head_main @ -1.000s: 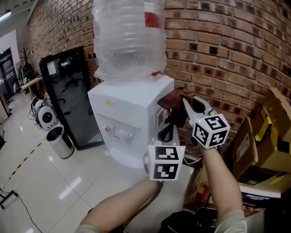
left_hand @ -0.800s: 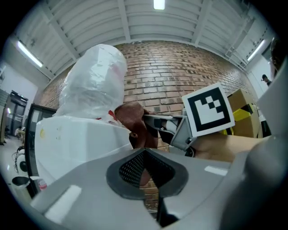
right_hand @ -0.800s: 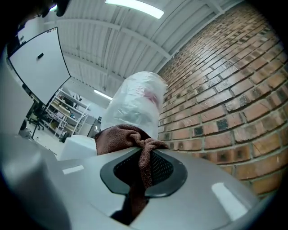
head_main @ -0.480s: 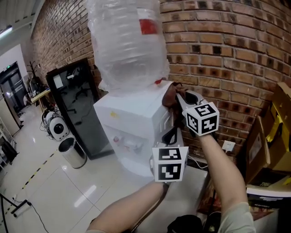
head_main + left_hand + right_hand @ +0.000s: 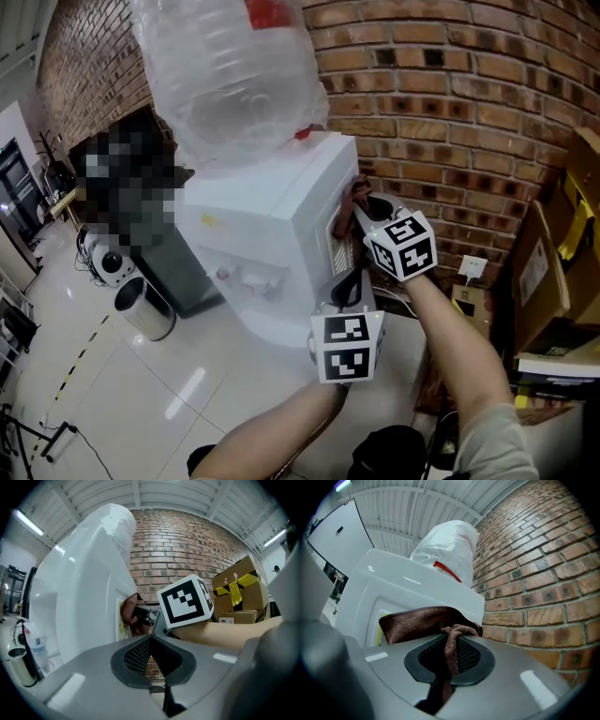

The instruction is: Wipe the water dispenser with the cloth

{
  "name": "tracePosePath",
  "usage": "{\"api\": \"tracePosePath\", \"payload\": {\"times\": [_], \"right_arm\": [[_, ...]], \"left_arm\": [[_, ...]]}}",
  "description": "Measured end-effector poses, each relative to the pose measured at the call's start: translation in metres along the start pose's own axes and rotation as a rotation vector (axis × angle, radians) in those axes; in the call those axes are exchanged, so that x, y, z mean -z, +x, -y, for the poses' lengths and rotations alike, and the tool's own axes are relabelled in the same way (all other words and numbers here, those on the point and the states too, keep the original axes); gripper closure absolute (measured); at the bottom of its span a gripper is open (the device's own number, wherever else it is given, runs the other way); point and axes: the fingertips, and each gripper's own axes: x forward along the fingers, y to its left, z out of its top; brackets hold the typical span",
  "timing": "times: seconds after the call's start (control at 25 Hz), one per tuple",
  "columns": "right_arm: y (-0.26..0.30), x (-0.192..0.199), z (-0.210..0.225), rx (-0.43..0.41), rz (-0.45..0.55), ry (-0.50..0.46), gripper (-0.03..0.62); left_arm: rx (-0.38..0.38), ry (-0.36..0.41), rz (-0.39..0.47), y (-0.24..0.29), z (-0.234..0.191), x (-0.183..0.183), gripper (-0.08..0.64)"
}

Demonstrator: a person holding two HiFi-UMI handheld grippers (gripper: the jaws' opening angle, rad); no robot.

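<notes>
The white water dispenser (image 5: 272, 234) stands against the brick wall with a clear bottle (image 5: 225, 75) on top. My right gripper (image 5: 362, 204) is shut on a brown cloth (image 5: 356, 192) and presses it against the dispenser's right side panel. In the right gripper view the cloth (image 5: 426, 620) bunches between the jaws of that gripper (image 5: 450, 656), in front of the dispenser (image 5: 393, 588). My left gripper (image 5: 349, 283) hangs just below, beside the dispenser, jaws together and holding nothing. The left gripper view shows this gripper (image 5: 150, 656), the cloth (image 5: 129, 616) and the dispenser (image 5: 84, 602).
A brick wall (image 5: 469, 112) runs close behind the dispenser. Cardboard boxes (image 5: 562, 281) stack up on the right, and a wall socket (image 5: 472, 267) sits low on the bricks. A metal bin (image 5: 145, 305) stands on the tiled floor to the left.
My right gripper has carried the cloth in against the dispenser and down its side panel. The left gripper has sunk too, staying under the right one.
</notes>
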Motion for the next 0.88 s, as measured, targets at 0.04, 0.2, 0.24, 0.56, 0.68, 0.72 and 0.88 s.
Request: {"api": "tracePosePath", "payload": {"times": [0.04,0.2,0.24,0.56,0.68,0.72,0.88], "right_arm": [[0.001,0.012,-0.001,0.000,-0.013,0.013,0.548],[0.000,0.056,-0.005,0.005,-0.052,0.082,0.548],[0.000,0.066,-0.007,0.004,-0.061,0.097,0.548],[-0.003,0.138,-0.018,0.016,-0.113,0.207,0.548],[-0.004,0.159,-0.022,0.022,-0.135,0.239,0.546],[-0.004,0.165,-0.023,0.023,-0.140,0.248,0.547],[-0.006,0.188,-0.027,0.033,-0.156,0.291,0.546]], "left_arm": [[0.003,-0.002,-0.011,0.001,0.001,0.008,0.560],[0.017,-0.006,-0.053,0.005,0.008,0.039,0.560],[0.021,-0.008,-0.062,0.006,0.010,0.046,0.560],[0.052,-0.023,-0.115,0.007,0.019,0.103,0.560],[0.049,-0.022,-0.135,0.008,0.019,0.122,0.560],[0.048,-0.022,-0.141,0.009,0.019,0.128,0.560],[0.052,-0.013,-0.170,0.009,0.021,0.153,0.560]]}}
